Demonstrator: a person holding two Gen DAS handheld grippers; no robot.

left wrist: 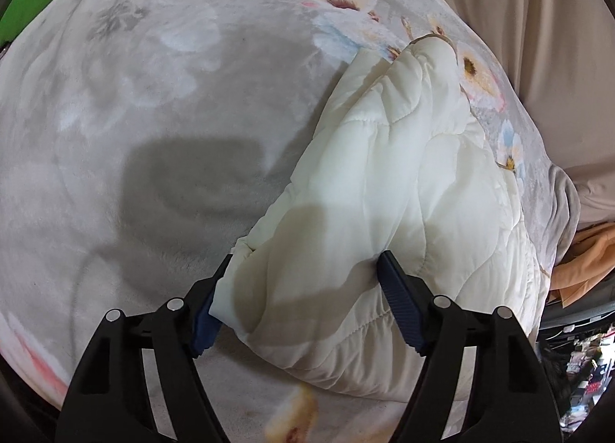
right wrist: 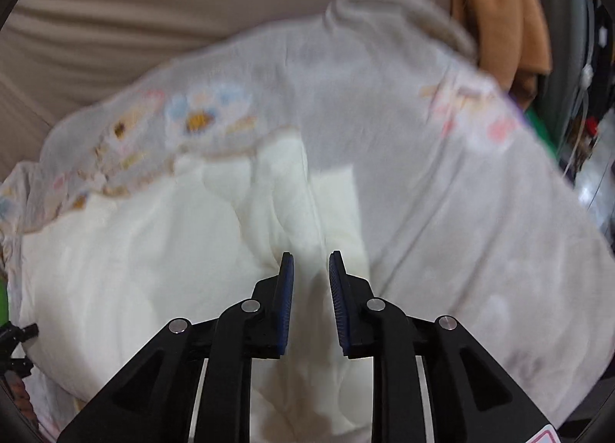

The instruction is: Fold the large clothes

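A cream quilted jacket (left wrist: 384, 181) lies folded on a grey floral blanket (left wrist: 134, 77) that covers the work surface, toward the blanket's edge by a beige curtain (left wrist: 519, 20). The left gripper (left wrist: 303, 262) stands wide open astride a padded fold of the jacket; its blue pads (left wrist: 399, 297) flank the fabric without clamping it. The right gripper (right wrist: 310, 262), in a blurred view, shows a narrow gap between its fingers above the jacket (right wrist: 153, 250), nothing caught between them. An orange cloth (right wrist: 496, 12) hangs beyond the blanket.
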